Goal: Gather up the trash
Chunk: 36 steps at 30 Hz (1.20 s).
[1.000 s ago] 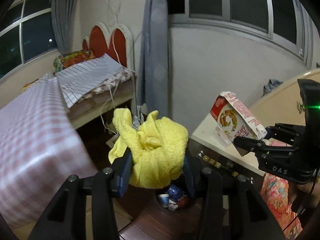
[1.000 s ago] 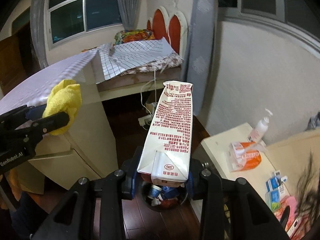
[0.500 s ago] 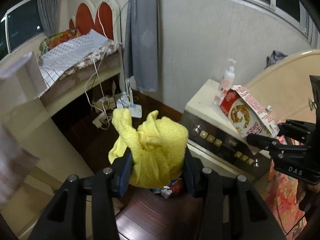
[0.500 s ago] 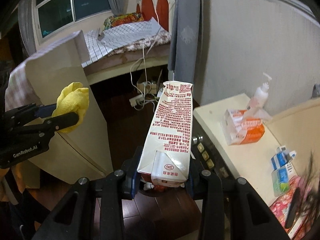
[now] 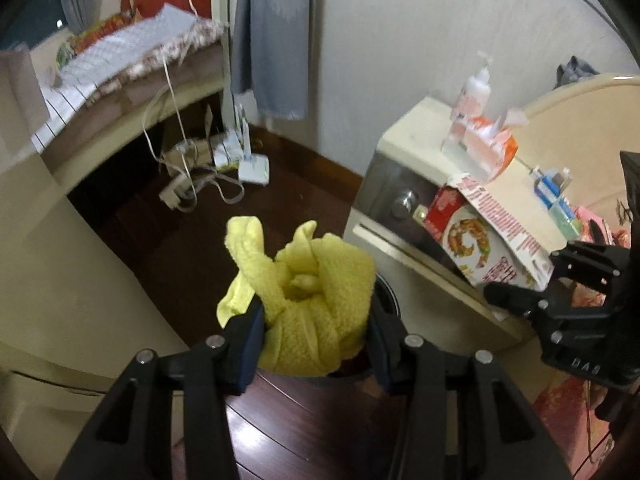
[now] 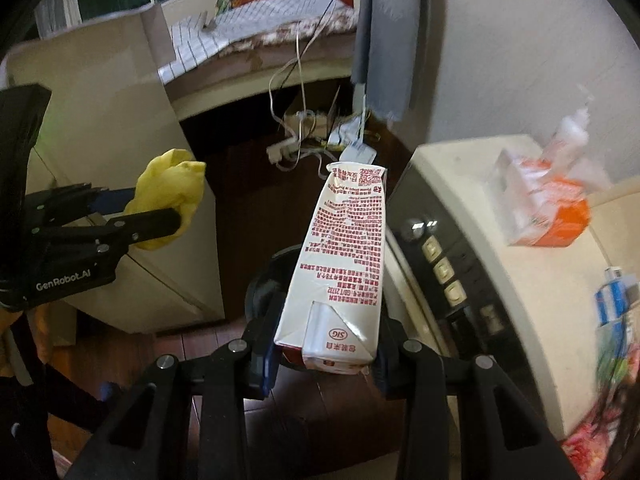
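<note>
A crumpled yellow cloth (image 5: pixel 308 300) is pinched in my left gripper (image 5: pixel 316 344), which is shut on it; the same cloth (image 6: pixel 170 196) shows at the left of the right wrist view. My right gripper (image 6: pixel 326 348) is shut on a white milk carton (image 6: pixel 340 264) with red print, held by its base and pointing away. In the left wrist view that carton (image 5: pixel 484 244) sits at the right. Both hang over a dark round trash bin (image 6: pixel 268 280) on the wooden floor, whose rim (image 5: pixel 390 292) peeks out beside the cloth. The bin's inside is hidden.
A cream cabinet with a dark front and buttons (image 6: pixel 444 276) stands right of the bin, bearing an orange tissue pack (image 6: pixel 548 208) and a pump bottle (image 5: pixel 476 88). A pale cabinet (image 6: pixel 120 128) is on the left. Cables and a power strip (image 5: pixel 192 184) lie under a bed.
Both grippers have come down toward the floor and tilted further downward, each keeping its hold. The bin and the cabinets look larger and closer, and the windows have left the view.
</note>
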### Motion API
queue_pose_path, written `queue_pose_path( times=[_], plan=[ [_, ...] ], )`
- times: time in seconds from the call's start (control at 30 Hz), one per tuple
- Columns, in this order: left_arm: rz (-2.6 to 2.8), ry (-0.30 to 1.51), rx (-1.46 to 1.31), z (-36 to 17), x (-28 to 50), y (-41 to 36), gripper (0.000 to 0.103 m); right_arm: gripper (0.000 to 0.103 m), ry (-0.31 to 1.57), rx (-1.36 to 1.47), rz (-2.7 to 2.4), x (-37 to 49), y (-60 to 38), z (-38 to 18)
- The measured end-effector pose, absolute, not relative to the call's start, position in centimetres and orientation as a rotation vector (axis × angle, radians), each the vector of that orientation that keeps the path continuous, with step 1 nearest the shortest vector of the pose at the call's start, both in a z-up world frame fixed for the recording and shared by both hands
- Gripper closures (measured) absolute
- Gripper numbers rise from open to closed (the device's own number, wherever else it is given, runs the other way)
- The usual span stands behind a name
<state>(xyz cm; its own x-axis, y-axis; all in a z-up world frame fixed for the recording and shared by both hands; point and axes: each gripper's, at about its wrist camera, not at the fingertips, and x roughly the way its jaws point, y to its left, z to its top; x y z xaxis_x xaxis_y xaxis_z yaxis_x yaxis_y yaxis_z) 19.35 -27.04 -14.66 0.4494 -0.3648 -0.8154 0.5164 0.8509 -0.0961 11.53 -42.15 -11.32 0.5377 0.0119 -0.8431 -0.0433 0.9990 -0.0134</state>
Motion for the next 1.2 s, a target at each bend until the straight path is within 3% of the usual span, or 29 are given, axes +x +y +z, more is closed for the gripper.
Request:
queue_pose_path(
  times=[0.47,0.5,0.53,0.57,0.63,0.83,1.2],
  plan=[
    [-0.612,1.124,0.203,-23.0,23.5,-30.0,0.054,0.064,1.148,-0.134,0.168,16.7,-41.6,-20.6],
    [-0.626,1.154,0.176,-24.0,24.0,-30.1,0.052,0.064,1.160,-0.143,0.185,17.1,-41.4,-21.3],
    [-0.623,1.173,0.156,-24.7,24.4,-30.0,0.041,0.063,1.162,-0.161,0.214,17.7,-41.3,-22.4],
    [-0.588,1.191,0.146,-25.7,24.9,-29.8,0.021,0.062,1.160,-0.183,0.218,18.1,-41.2,-23.5],
    [-0.547,1.219,0.121,-26.9,25.5,-29.0,0.006,0.008,1.221,-0.238,0.157,18.9,-41.8,-26.2],
    [-0.450,1.162,0.151,-25.7,24.2,-26.4,0.005,0.000,1.201,-0.121,0.051,18.0,-43.9,-25.6],
    [-0.325,1.005,0.123,-18.6,19.6,-22.0,0.005,0.000,1.100,-0.013,-0.020,16.4,-39.5,-17.0]
  ],
)
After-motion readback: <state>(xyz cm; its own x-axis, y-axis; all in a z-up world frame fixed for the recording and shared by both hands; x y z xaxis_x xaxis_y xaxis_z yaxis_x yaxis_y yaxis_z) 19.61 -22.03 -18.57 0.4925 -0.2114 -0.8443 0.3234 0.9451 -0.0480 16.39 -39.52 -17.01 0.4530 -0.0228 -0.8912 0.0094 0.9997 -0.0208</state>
